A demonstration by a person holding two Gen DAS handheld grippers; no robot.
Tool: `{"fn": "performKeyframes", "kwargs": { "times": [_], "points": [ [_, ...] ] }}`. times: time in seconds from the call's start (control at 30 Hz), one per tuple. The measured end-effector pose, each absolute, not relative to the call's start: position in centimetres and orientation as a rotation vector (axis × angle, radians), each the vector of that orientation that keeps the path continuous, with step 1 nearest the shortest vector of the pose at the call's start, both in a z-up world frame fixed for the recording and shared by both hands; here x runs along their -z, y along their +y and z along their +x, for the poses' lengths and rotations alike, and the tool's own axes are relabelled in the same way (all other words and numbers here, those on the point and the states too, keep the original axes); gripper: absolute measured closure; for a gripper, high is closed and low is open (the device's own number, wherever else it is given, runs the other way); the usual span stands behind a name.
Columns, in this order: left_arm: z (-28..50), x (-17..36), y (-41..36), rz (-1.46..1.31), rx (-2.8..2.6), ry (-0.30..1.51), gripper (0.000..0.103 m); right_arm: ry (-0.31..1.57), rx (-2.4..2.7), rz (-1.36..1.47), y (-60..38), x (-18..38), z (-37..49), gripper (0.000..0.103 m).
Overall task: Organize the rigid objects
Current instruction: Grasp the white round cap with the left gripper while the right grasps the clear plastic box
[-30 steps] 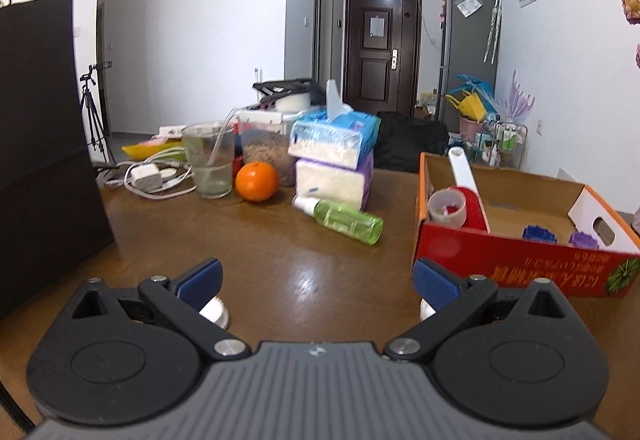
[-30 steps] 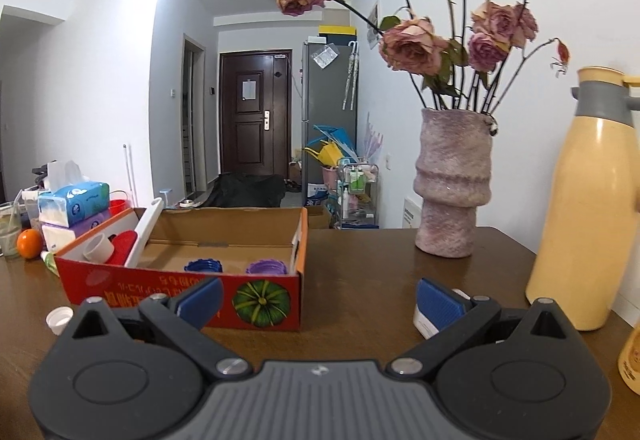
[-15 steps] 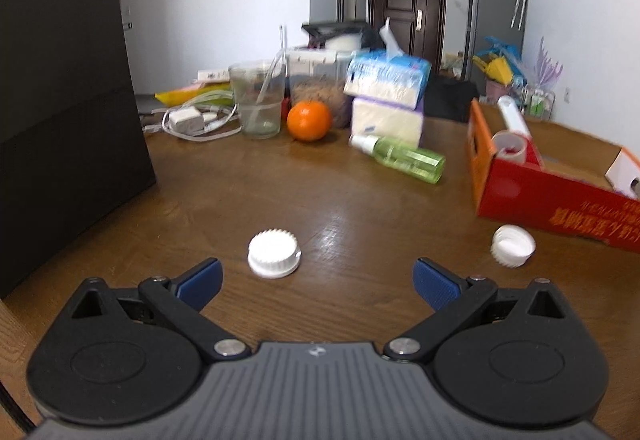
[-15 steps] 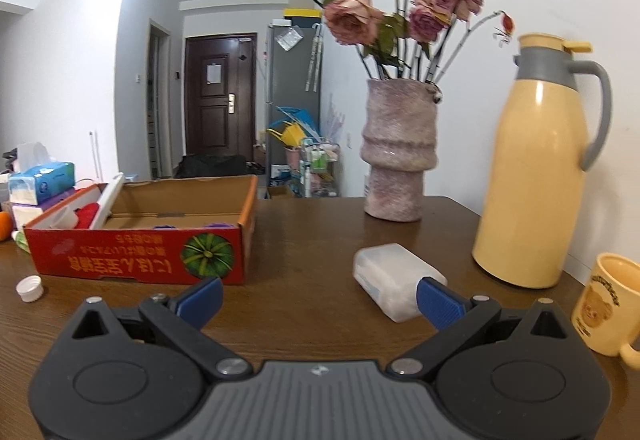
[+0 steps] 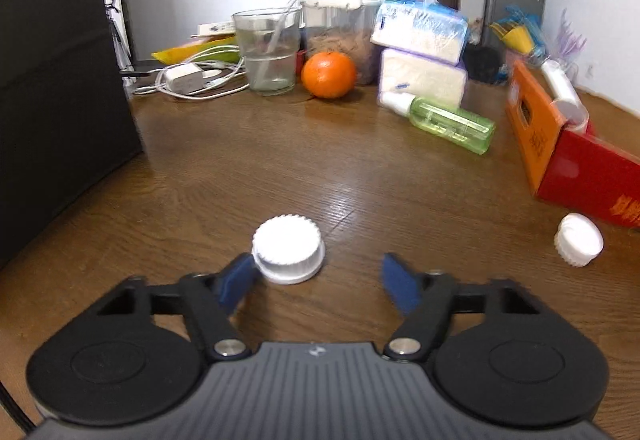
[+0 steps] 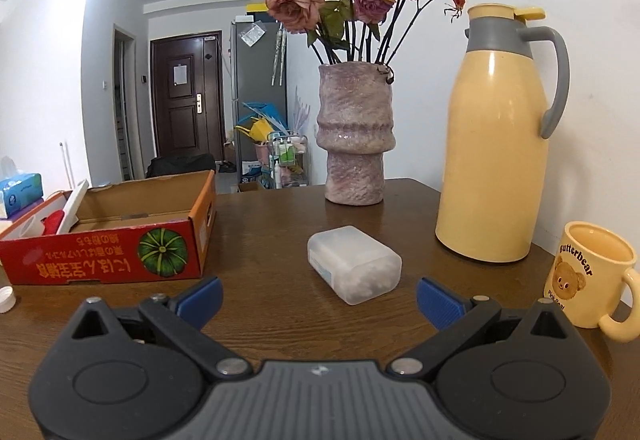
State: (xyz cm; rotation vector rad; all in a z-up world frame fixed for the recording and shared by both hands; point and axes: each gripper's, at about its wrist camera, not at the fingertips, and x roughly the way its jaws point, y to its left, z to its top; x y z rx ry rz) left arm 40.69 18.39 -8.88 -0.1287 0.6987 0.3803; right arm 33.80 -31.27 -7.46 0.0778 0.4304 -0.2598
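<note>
Since the earlier frame the left claw [image 5: 316, 282] has advanced and its jaws have just been closing, still ungripped, on the white cap [image 5: 289, 255] at 12 o'clock touching the left pad, while the right claw [image 6: 318, 300] stands open before the translucent box [image 6: 354, 264] on the brown wooden tabletop [image 5: 280, 159].

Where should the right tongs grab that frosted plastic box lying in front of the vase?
Grip the frosted plastic box across its two long side walls, coming in low from the near end. It lies flat and angled, so the right tongs, now open, likely need a slight turn to square up.
</note>
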Motion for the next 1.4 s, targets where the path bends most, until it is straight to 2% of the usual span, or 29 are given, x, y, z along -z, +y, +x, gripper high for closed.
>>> {"fn": "performKeyframes", "kwargs": {
  "times": [0.03, 0.07, 0.1, 0.2, 0.27, 0.33, 0.4, 0.47, 0.53, 0.57, 0.6, 0.67, 1.4],
  "points": [
    [40.7, 8.8, 18.4, -0.122, -0.379, 0.693, 0.056, 0.432, 0.26, 0.076, -31.2, 7.5, 33.8, 0.0],
    [40.6, 8.7, 18.4, -0.125, -0.368, 0.688, 0.07, 0.434, 0.259, 0.073, -31.2, 7.5, 33.9, 0.0],
    [40.6, 8.6, 18.5, -0.132, -0.359, 0.686, 0.079, 0.436, 0.259, 0.072, -31.2, 7.6, 33.9, 0.0],
    [40.6, 8.6, 18.5, -0.139, -0.343, 0.684, 0.087, 0.442, 0.259, 0.072, -31.2, 7.7, 34.1, 0.0],
    [40.7, 8.6, 18.5, -0.14, -0.339, 0.685, 0.087, 0.447, 0.261, 0.074, -31.3, 7.8, 34.1, 0.0],
    [40.7, 8.6, 18.5, -0.146, -0.337, 0.685, 0.076, 0.444, 0.261, 0.078, -31.4, 7.8, 34.1, 0.0],
    [40.7, 8.5, 18.4, -0.133, -0.352, 0.679, 0.03, 0.442, 0.259, 0.084, -31.5, 7.7, 34.1, 0.0],
    [40.8, 8.2, 18.0, -0.089, -0.392, 0.642, 0.02, 0.445, 0.257, 0.086, -31.6, 7.8, 34.2, 0.0],
    [41.4, 8.1, 18.1, -0.08, -0.397, 0.625, 0.02, 0.453, 0.259, 0.082, -31.7, 7.9, 34.6, 0.0],
    [41.9, 8.2, 18.3, -0.087, -0.396, 0.633, 0.026, 0.457, 0.262, 0.081, -31.8, 8.0, 34.8, 0.0],
    [42.4, 8.4, 18.6, -0.093, -0.393, 0.647, 0.041, 0.46, 0.267, 0.081, -31.9, 8.0, 35.0, 0.0],
    [43.4, 8.8, 19.2, -0.119, -0.373, 0.679, 0.061, 0.469, 0.28, 0.083, -32.3, 8.2, 35.3, 0.0],
    [41.5, 6.5, 16.5, -0.116, -0.364, 0.559, 0.062, 0.604, 0.326, -0.01, -37.0, 11.3, 45.4, 0.0]
  ]
}}
